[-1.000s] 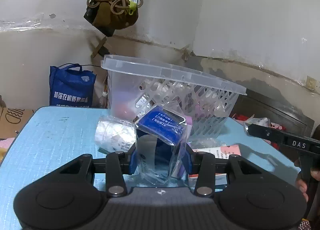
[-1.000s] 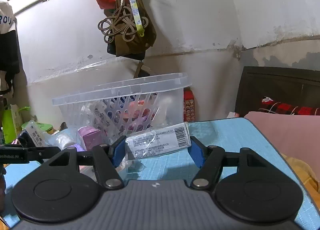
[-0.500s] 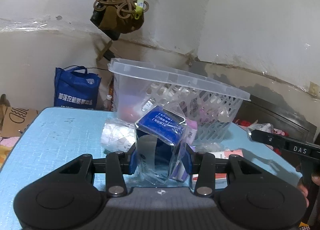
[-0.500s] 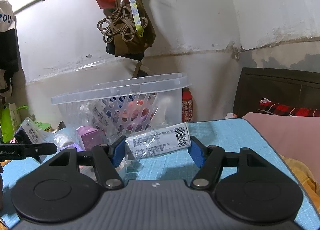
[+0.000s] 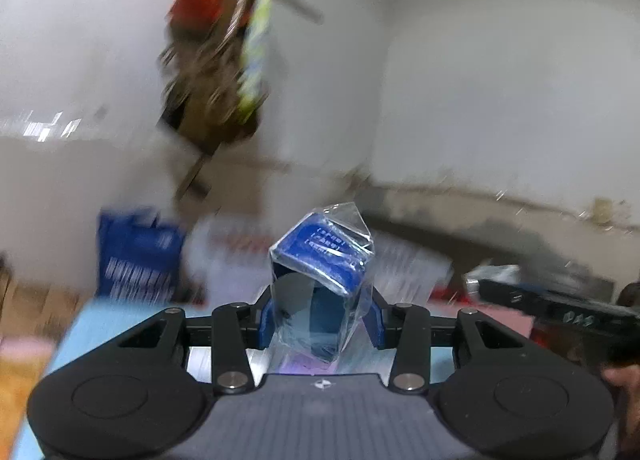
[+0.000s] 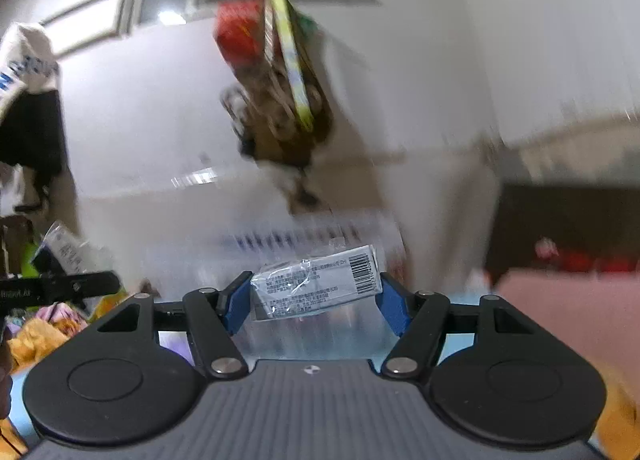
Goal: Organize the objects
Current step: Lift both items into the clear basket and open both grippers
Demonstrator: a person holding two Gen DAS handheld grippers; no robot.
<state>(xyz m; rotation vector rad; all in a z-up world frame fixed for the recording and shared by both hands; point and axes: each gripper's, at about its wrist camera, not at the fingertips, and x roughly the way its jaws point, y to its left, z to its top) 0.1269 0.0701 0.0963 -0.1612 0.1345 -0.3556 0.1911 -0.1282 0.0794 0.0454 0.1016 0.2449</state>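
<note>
Left wrist: left gripper [image 5: 320, 320] pinches a clear crinkly plastic pack [image 5: 320, 284], blue pads pressed on both sides. Inside the pack is a blue box with white print, tilted, plus a translucent curved piece low down. Pack sticks up above the fingers, off the table. Background is motion-blurred: white lattice basket [image 5: 408, 264] behind the pack, contents unreadable. Blue bag [image 5: 138, 256] at left, light blue textured table [image 5: 92, 324] below. Right gripper's black finger shows at the right edge.

Right wrist: right gripper [image 6: 314, 296] clamps a flat rectangular packet [image 6: 316, 284] endwise, glossy wrap, grey label, barcode at its right end. Held level in front of the blurred basket [image 6: 304, 244]. Brown bundle [image 6: 280, 116] hangs on the wall above.
</note>
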